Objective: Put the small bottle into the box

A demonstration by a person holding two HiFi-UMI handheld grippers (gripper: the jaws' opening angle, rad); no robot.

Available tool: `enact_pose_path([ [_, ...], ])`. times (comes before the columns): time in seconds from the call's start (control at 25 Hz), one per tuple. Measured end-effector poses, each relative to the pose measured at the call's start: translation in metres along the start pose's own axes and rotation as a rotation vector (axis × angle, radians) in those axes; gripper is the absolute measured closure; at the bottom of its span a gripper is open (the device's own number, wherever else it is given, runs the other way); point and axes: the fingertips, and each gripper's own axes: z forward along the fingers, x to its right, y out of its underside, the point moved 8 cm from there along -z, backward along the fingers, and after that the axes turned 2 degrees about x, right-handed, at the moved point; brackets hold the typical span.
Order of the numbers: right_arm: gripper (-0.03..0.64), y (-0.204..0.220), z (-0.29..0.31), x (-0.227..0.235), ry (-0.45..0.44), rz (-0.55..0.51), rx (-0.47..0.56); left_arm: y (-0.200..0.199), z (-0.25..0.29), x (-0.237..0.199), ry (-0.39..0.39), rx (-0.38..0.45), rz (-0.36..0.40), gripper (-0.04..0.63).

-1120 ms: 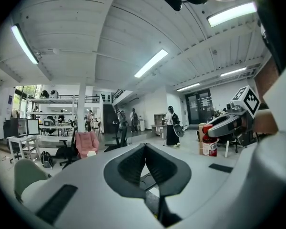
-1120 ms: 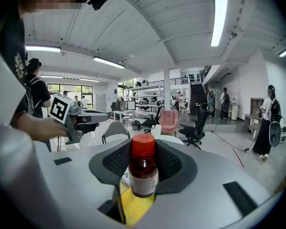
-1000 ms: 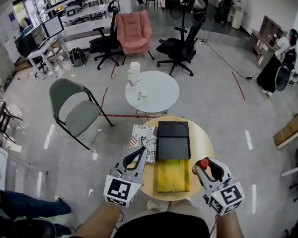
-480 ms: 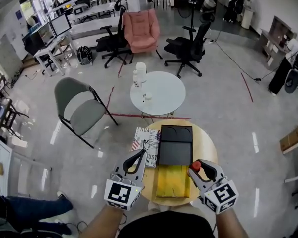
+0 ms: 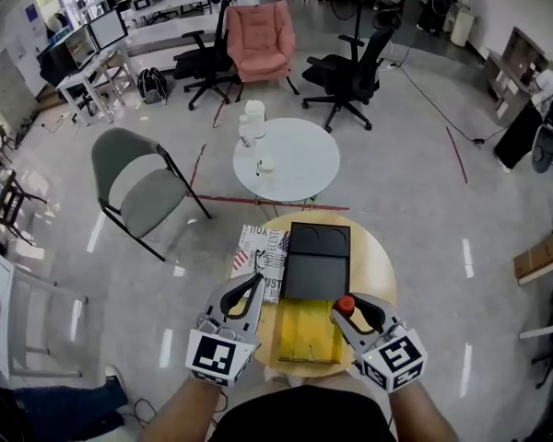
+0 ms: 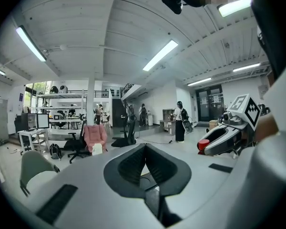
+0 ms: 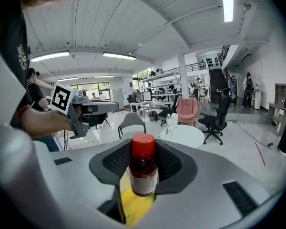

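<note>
My right gripper [image 5: 347,309] clamps the bottle [image 7: 143,168], only its red cap showing from above, over the open box [image 5: 302,339]. My left gripper [image 5: 254,284] is closed, empty, near a magazine [image 5: 261,250].

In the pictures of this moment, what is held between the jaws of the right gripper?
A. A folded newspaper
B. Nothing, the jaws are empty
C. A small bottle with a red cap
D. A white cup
C: in the right gripper view, the right gripper has its two jaws pressed against the sides of the small bottle, which stands upright between them with its red cap on top.
</note>
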Motion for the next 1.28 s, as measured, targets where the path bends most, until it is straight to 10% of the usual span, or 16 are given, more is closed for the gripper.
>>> enact_pose_path([
  [1.28, 0.459, 0.109, 0.045, -0.023, -0.012, 0.064, -0.212, 0.016, -0.02, -0.008, -0.009, -0.025, -0.019, 0.578],
])
